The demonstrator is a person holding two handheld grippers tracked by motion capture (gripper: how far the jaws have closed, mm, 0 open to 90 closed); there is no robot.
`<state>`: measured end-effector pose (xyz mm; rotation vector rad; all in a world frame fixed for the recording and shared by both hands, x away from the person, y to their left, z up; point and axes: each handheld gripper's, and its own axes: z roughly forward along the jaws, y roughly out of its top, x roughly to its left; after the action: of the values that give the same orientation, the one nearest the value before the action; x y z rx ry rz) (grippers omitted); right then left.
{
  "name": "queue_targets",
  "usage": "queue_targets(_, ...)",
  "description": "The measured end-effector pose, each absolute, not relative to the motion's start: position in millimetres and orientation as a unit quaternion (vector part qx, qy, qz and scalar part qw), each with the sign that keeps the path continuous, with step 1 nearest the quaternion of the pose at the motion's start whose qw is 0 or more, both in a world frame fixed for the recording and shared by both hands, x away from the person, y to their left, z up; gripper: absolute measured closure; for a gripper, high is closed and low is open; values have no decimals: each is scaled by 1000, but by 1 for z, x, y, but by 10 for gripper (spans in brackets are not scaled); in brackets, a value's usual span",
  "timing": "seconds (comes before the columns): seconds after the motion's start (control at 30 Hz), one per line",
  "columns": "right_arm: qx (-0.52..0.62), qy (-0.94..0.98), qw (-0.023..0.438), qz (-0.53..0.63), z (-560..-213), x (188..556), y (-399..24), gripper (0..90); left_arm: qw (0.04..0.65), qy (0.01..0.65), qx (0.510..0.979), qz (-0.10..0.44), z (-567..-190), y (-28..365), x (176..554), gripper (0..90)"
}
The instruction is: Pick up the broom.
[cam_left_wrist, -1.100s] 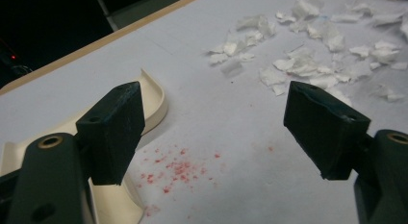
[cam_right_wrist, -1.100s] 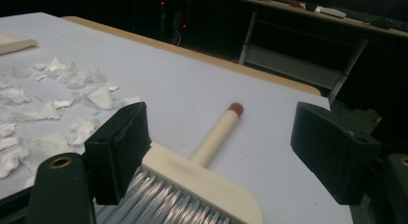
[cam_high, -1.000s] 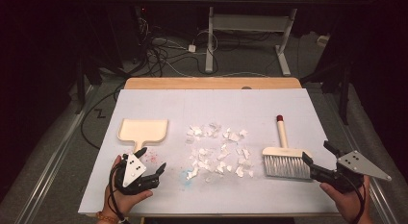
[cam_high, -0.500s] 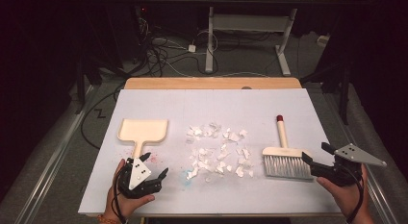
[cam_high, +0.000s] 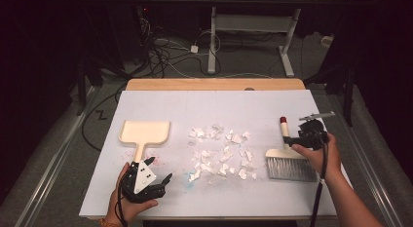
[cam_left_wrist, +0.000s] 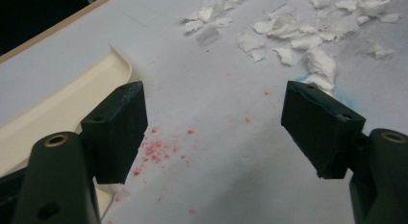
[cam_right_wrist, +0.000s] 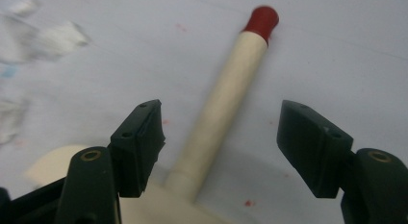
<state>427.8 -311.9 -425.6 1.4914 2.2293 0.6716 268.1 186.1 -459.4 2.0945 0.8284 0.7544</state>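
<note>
My right gripper (cam_right_wrist: 219, 132), jaws just narrowing but not yet touching, straddles the light, stiff cream brush with red-tipped handle (cam_right_wrist: 226, 94); I'd grip mid-handle

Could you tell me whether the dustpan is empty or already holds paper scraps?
Empty: the dustpan shows a bare cream tray, and the paper scraps lie on the table beside it.
</note>
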Motion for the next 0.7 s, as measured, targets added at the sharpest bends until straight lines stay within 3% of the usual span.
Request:
queue_targets(0.2,570,789,147,178,-446,460,-306,420,370,323,820,292,-461,188,267,233)
queue_targets(0.23,570,789,151,172,-445,461,-303,461,372,324,819,292,-461,188,267,233)
queue_targets(0.27,564,794,151,169,-444,462,-299,555,373,323,820,291,-460,188,268,233)
queue_targets(0.43,565,794,146,168,-444,460,-292,676,370,318,825,286,-461,185,269,233)
queue_targets(0.7,568,791,147,174,-444,461,-293,709,367,311,832,278,-462,181,272,233)
